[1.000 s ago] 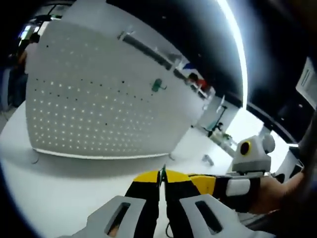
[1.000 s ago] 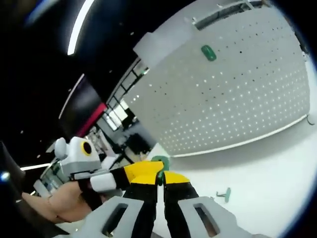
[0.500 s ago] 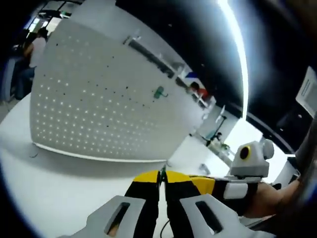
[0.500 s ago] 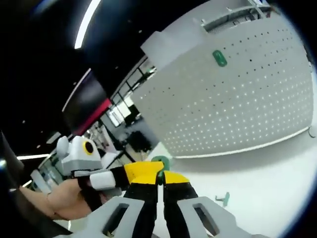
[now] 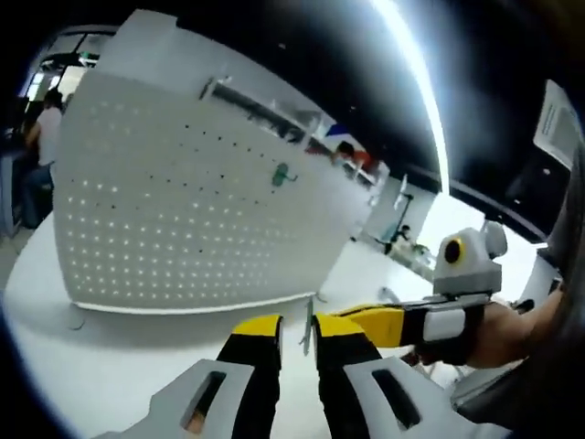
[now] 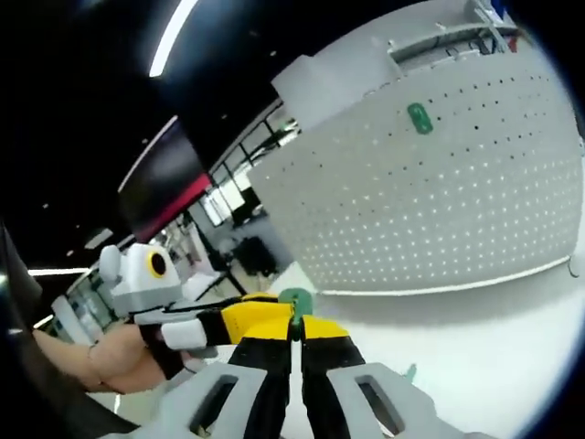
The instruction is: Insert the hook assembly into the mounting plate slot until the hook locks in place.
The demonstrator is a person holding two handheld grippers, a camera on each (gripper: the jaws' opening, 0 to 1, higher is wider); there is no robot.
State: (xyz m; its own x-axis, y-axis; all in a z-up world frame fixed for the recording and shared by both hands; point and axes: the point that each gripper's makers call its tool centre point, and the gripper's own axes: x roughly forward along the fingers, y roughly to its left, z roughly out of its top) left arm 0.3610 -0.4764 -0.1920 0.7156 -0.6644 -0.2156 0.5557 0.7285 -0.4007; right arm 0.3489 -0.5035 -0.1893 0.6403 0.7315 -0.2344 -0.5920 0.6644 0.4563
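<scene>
A white pegboard mounting plate [image 5: 174,229] stands upright on the white table [image 5: 101,366], with a green hook [image 5: 282,174] hung on it. My left gripper [image 5: 298,322] is open, its yellow-tipped jaws apart around a thin metal piece [image 5: 307,331]. My right gripper [image 5: 361,315] reaches in from the right beside those jaws. In the right gripper view the pegboard [image 6: 457,210] carries the same green hook [image 6: 420,117]. There my right gripper [image 6: 294,322] is shut on a green hook piece [image 6: 294,298], and the left gripper [image 6: 260,315] meets it from the left.
Another small green hook part [image 6: 409,372] lies on the table [image 6: 494,347] in front of the pegboard. A hand [image 5: 512,329] holds the right gripper, and a hand [image 6: 101,366] holds the left one. A person [image 5: 41,137] stands behind the board's left edge.
My left gripper's jaws have parted from shut to open around the thin metal piece. The right gripper stays shut on the green piece. Both views have shifted a little.
</scene>
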